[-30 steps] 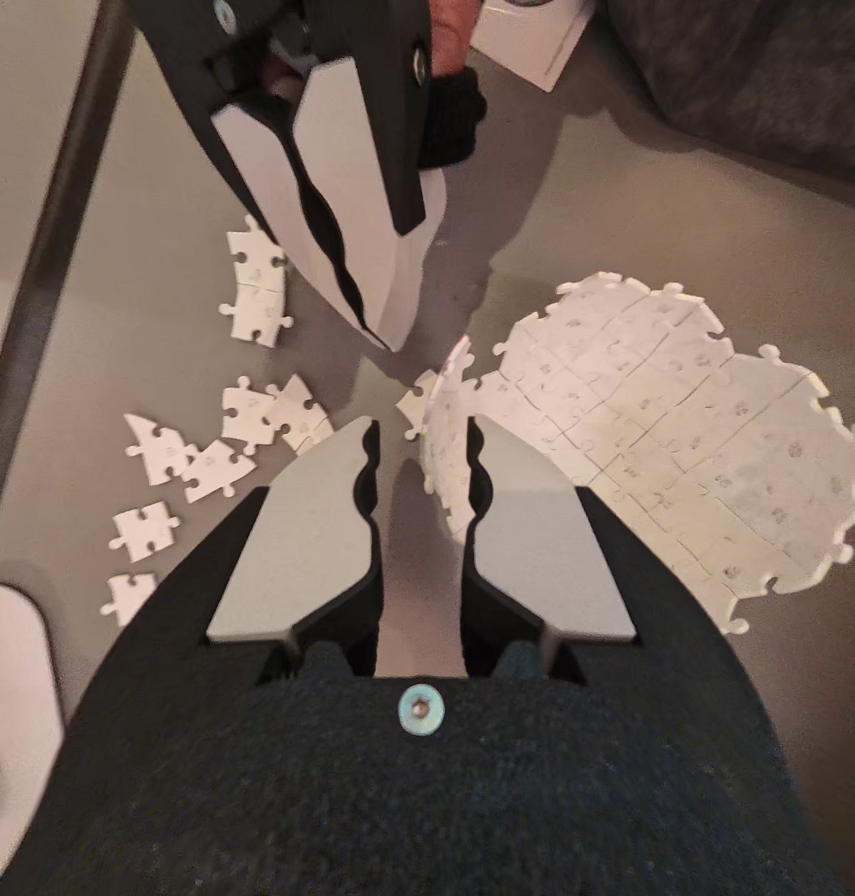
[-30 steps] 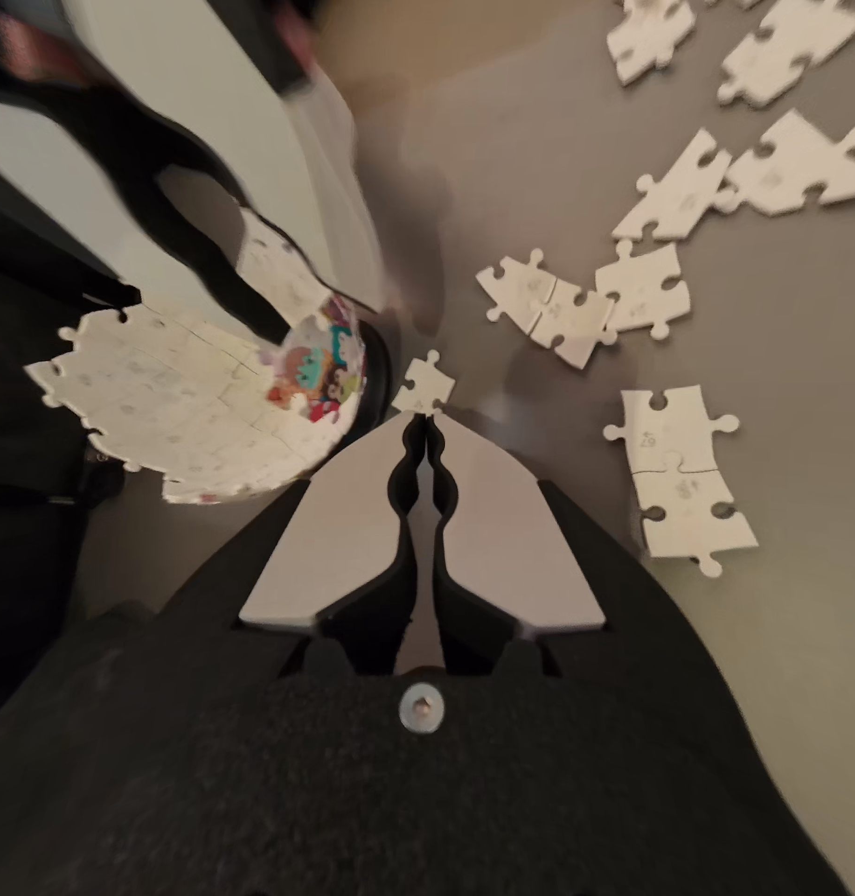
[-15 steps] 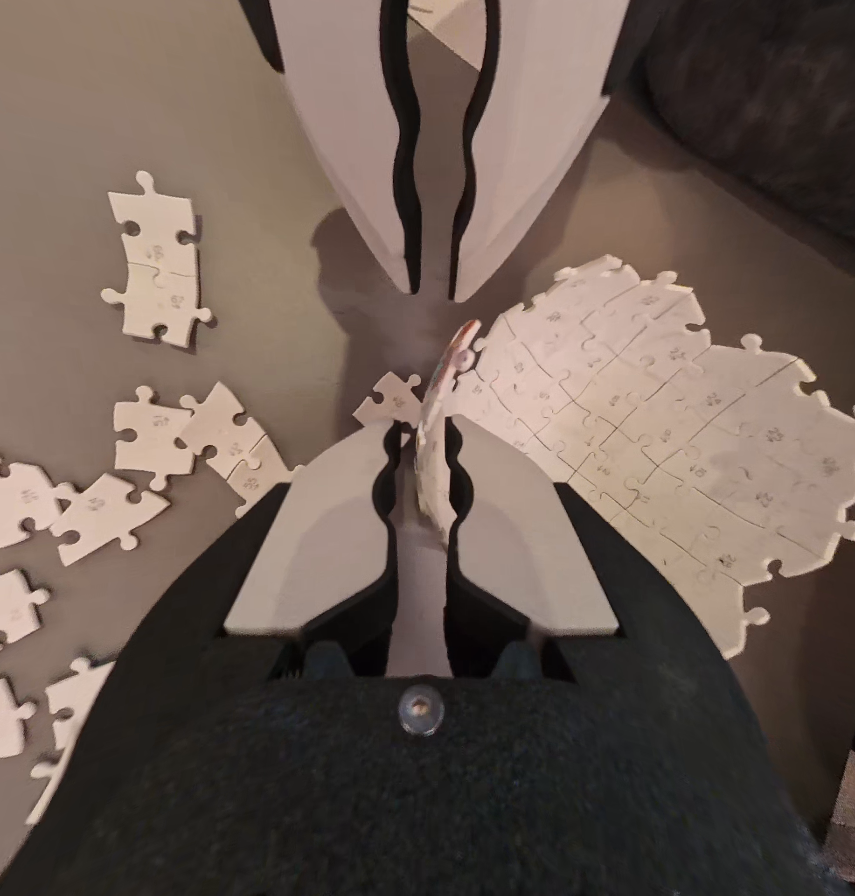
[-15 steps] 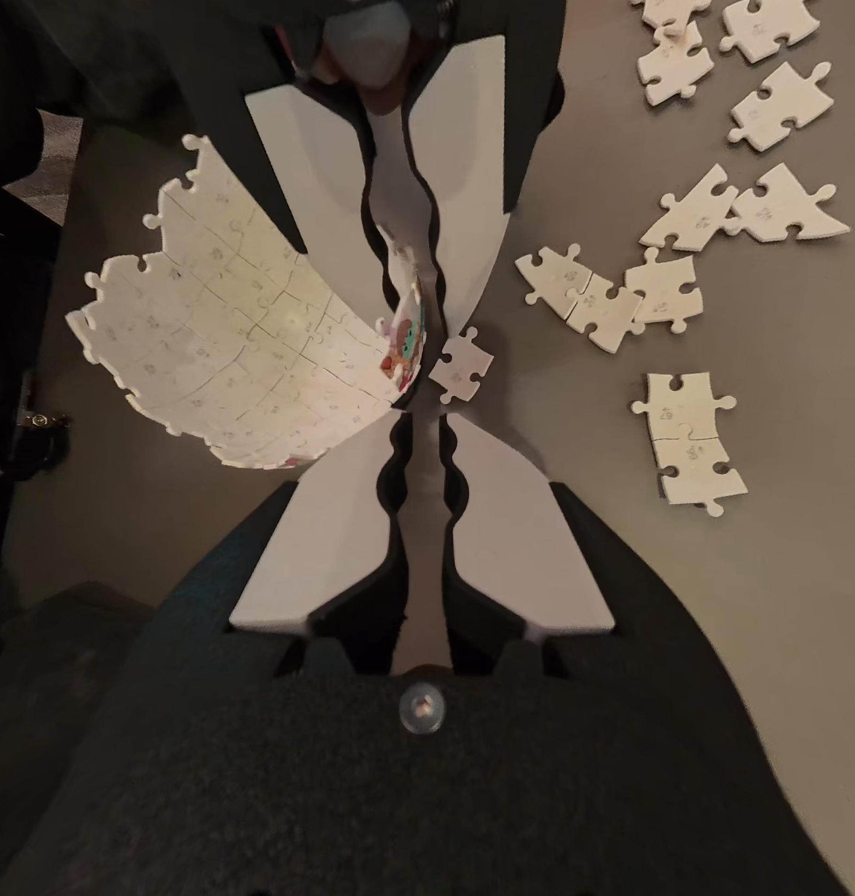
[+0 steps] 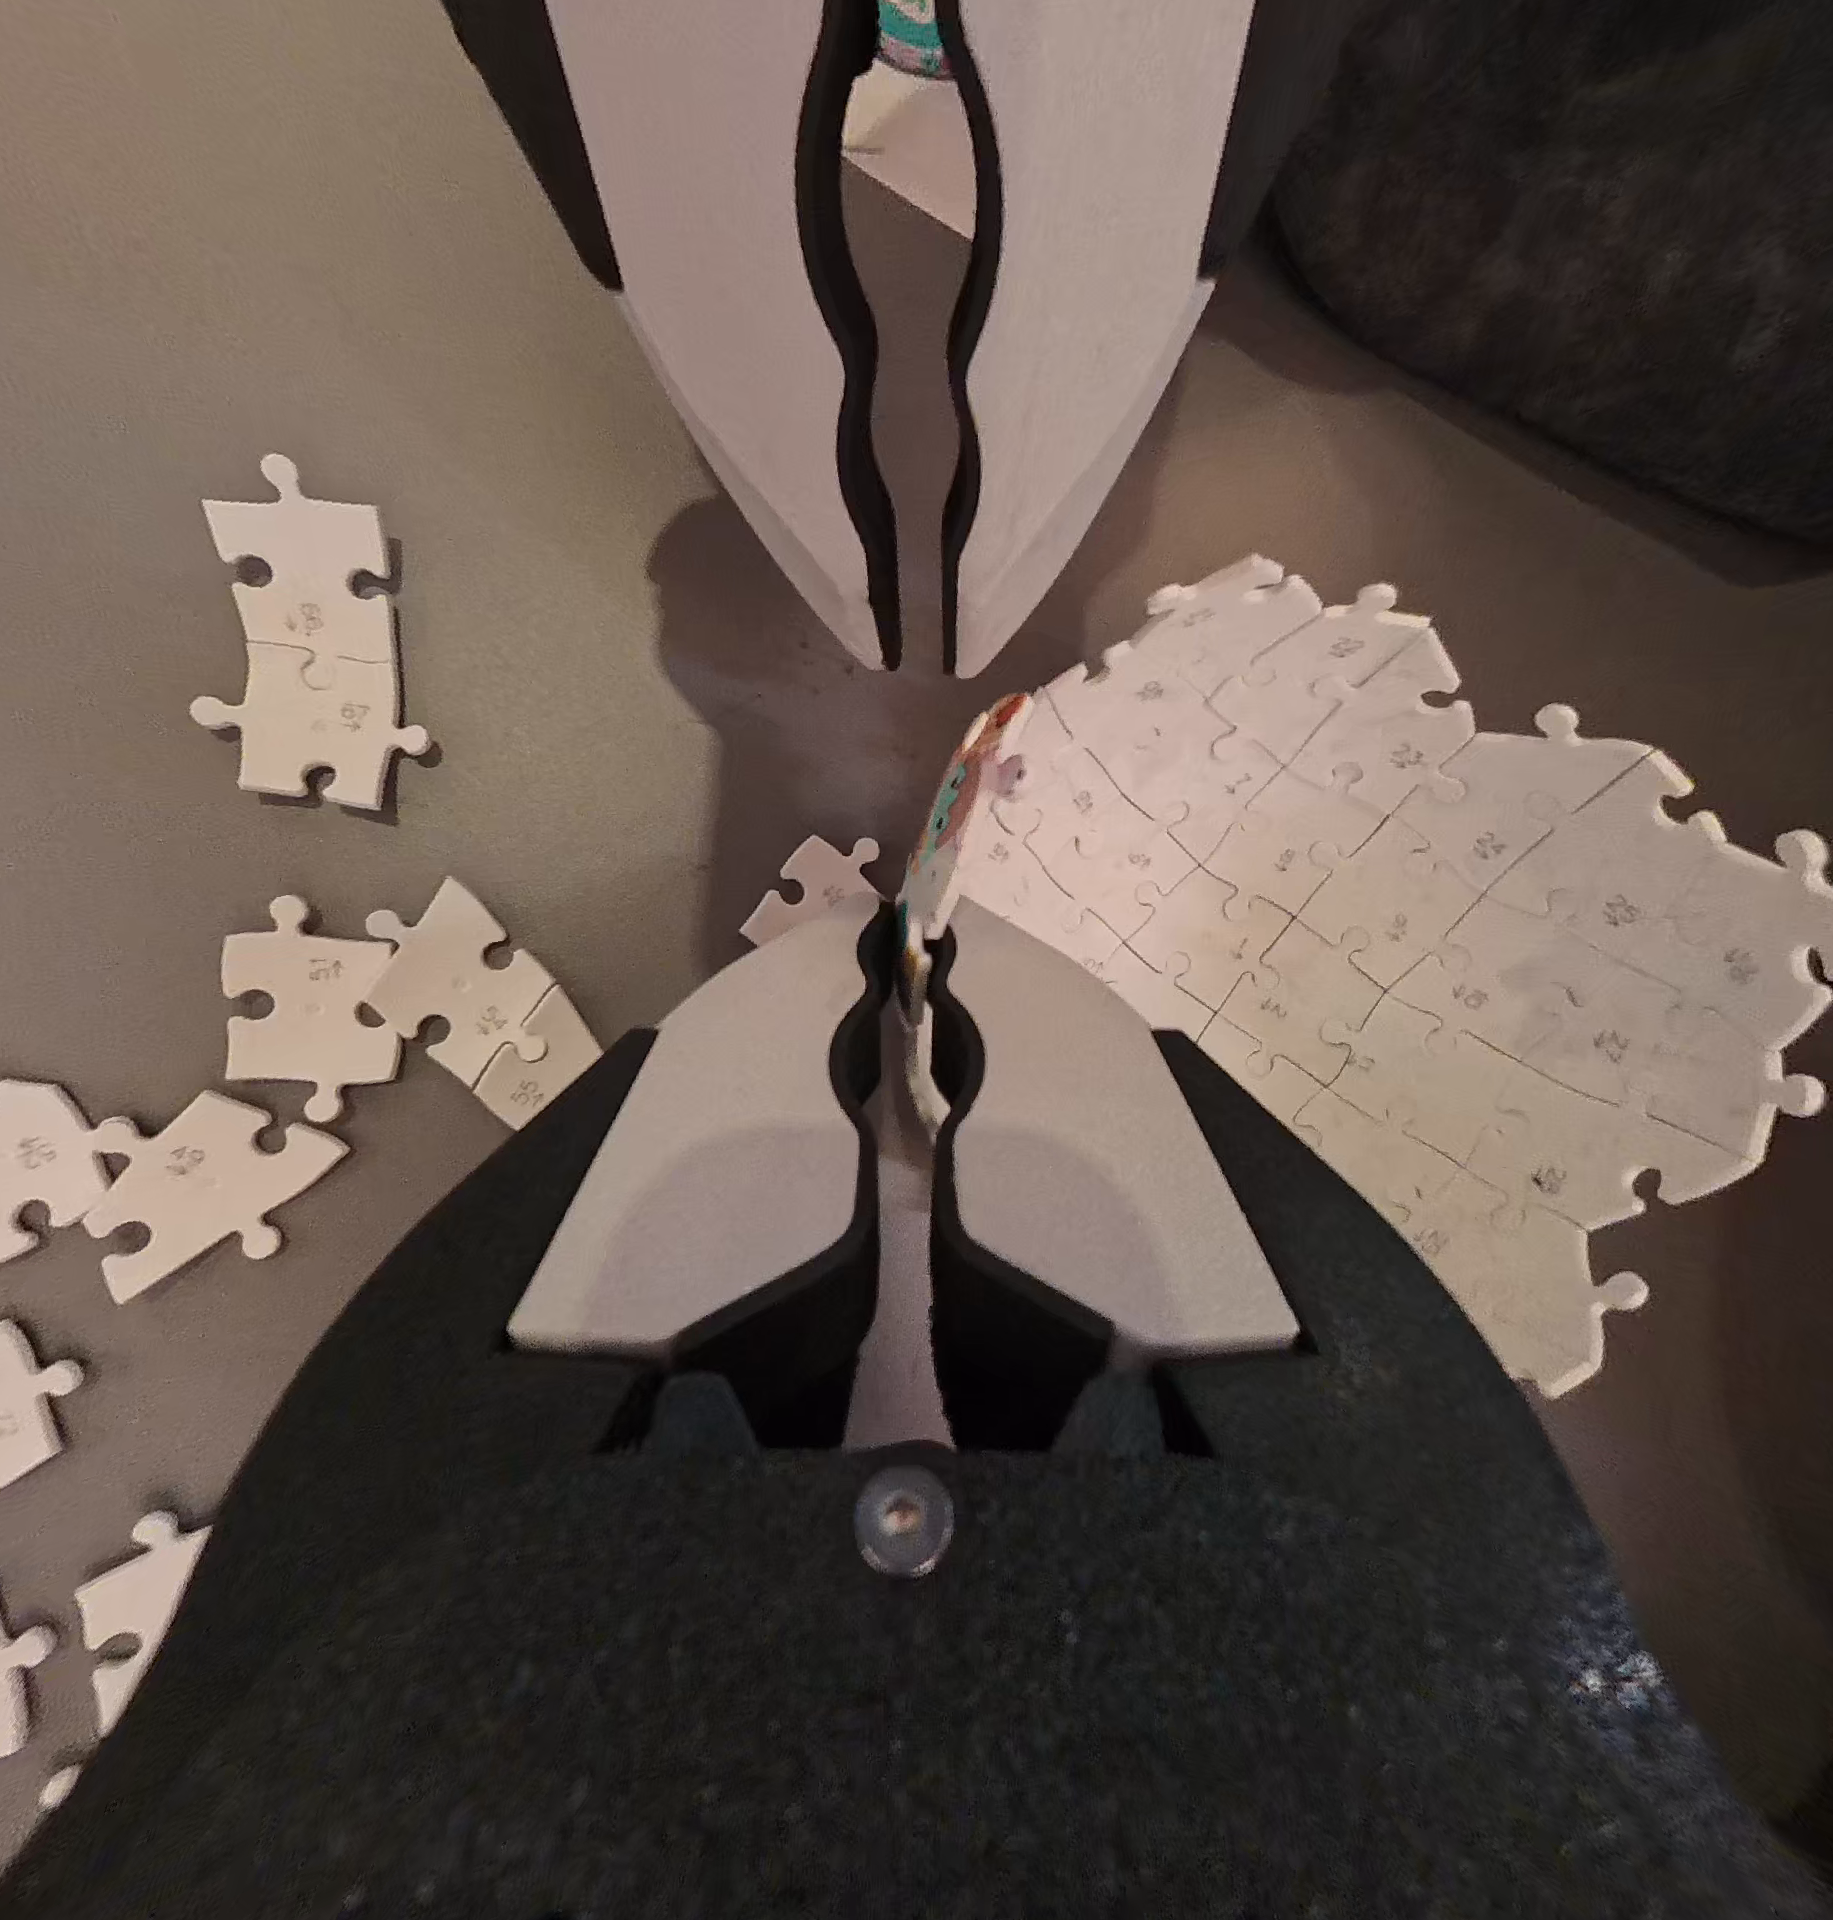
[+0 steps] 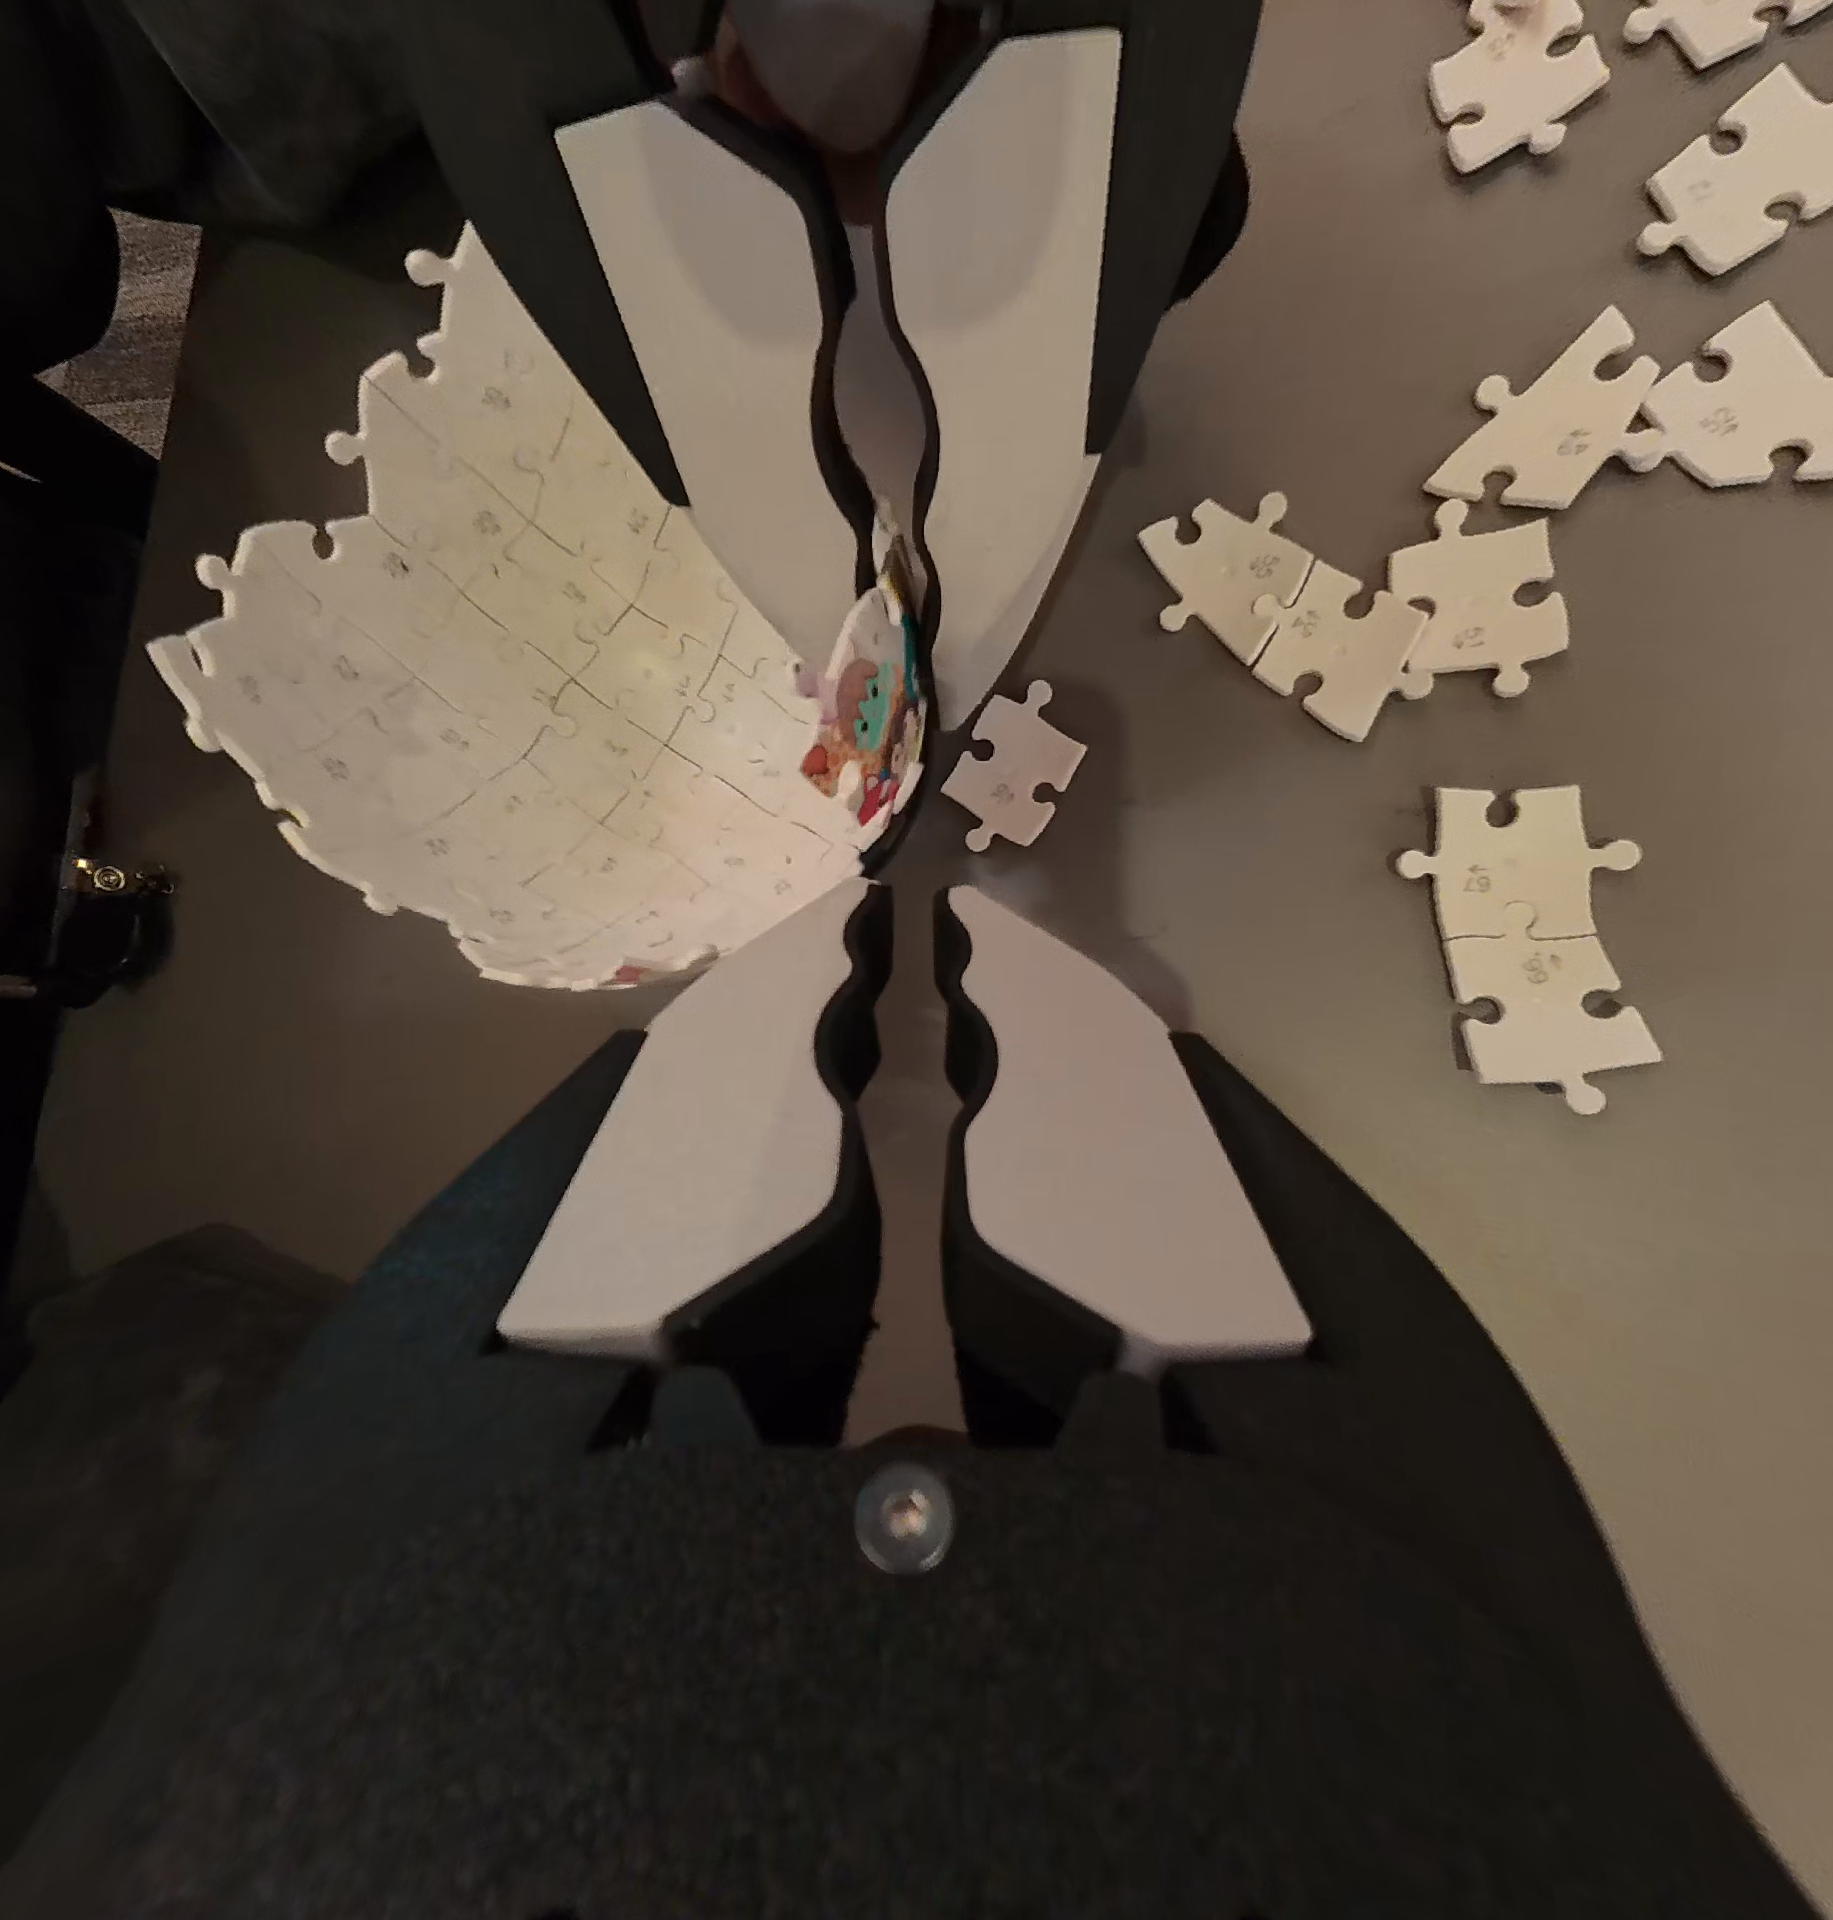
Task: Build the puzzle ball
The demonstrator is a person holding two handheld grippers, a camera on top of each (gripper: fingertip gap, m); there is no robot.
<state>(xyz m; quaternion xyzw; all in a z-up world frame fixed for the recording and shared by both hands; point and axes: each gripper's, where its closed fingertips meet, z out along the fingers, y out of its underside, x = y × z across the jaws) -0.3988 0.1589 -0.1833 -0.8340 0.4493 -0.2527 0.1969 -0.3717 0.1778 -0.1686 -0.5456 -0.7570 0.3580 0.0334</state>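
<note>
The partly built puzzle ball is a curved white shell with printed colour on its outer face, and it lies on the grey table. My left gripper is shut on the shell's rim; in the right wrist view this gripper reaches in from the top and pinches the shell at its coloured edge. My right gripper is slightly open and empty, with its tips just short of the shell. It points down from the top of the left wrist view. A single loose piece lies beside the shell's rim.
Several loose white pieces lie on the table: a two-piece strip, a joined cluster, and more at the left edge. A dark fabric mass sits beyond the shell. My left tips are roughly 4 cm from the single loose piece.
My left gripper has closed onto the shell's rim. My right gripper, which was shut at the single piece, has opened a little and drawn back. The piece now lies on the table.
</note>
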